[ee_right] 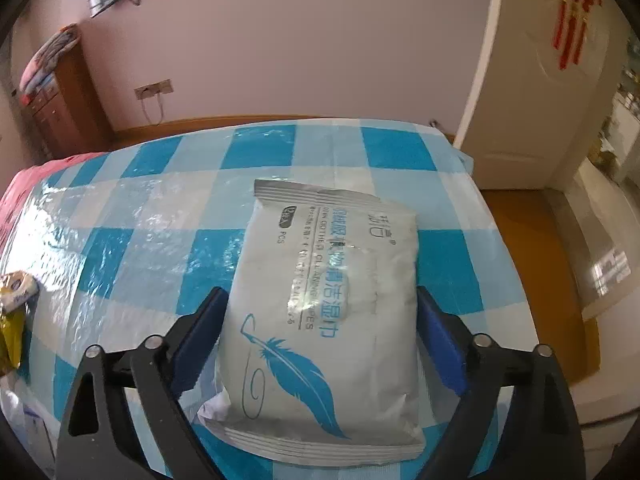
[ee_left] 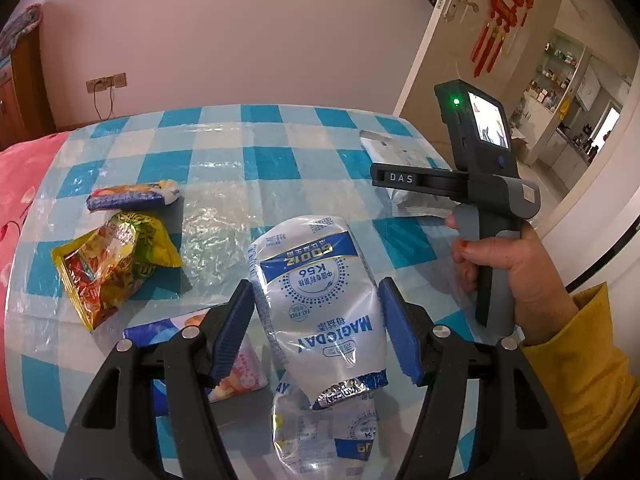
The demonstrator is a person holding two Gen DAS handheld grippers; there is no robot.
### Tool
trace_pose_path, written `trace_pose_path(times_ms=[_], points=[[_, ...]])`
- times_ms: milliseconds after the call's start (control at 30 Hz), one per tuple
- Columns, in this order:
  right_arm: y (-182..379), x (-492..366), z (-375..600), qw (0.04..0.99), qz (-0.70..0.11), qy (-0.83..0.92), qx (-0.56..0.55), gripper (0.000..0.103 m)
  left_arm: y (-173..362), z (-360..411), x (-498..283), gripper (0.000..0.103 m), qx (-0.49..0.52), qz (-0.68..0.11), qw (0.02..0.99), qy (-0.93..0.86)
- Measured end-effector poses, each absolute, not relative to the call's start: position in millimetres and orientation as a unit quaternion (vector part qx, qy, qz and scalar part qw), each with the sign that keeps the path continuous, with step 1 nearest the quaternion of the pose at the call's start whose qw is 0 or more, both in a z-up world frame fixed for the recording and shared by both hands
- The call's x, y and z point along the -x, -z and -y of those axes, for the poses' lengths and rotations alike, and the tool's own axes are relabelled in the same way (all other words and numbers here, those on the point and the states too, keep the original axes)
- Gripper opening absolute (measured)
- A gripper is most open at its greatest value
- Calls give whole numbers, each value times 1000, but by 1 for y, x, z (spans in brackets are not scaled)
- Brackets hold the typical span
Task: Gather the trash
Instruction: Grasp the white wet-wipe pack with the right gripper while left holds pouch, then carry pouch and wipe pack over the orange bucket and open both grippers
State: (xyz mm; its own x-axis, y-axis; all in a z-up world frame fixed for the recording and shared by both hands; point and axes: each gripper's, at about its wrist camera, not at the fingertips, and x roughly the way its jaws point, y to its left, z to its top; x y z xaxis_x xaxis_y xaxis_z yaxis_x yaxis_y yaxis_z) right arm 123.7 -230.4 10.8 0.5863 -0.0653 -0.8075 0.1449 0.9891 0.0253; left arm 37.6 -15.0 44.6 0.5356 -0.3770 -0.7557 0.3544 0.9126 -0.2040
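In the left wrist view my left gripper (ee_left: 316,320) stands open around a white and blue Magicday pouch (ee_left: 320,304) on the checked tablecloth (ee_left: 248,152); its blue pads sit at the pouch's sides. A second, flattened pouch (ee_left: 324,432) lies below it. In the right wrist view my right gripper (ee_right: 320,332) is open around a grey wet-wipes pack (ee_right: 324,320) with a blue feather print, pads close to both its sides. The right gripper's body (ee_left: 472,168) shows from the left wrist view, over that pack (ee_left: 400,160).
A yellow snack wrapper (ee_left: 116,264) and a blue and white packet (ee_left: 132,196) lie at the left. A pink and blue packet (ee_left: 240,364) lies under the left finger. A pink cloth (ee_left: 24,184) covers the table's left end. An open door (ee_right: 532,80) stands at the right.
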Motion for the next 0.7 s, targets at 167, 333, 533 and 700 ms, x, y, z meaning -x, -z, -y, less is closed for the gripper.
trace_pose_path(times_ms=[167,333,533,700], points=[[-13,-114,227,894,-444,48,-40,78,-46,9,-36,65,22,-432,877,209],[-14,-97,224,896,-441,39,-43,76,-44,5,-32,65,24,-434,876,207],[-16,-76,220,897,-438,32,-56,75,-45,-1,-25,65,27,-431,878,206],[-21,-58,216,897,-435,26,-75,75,-50,-9,-18,65,28,-424,883,201]])
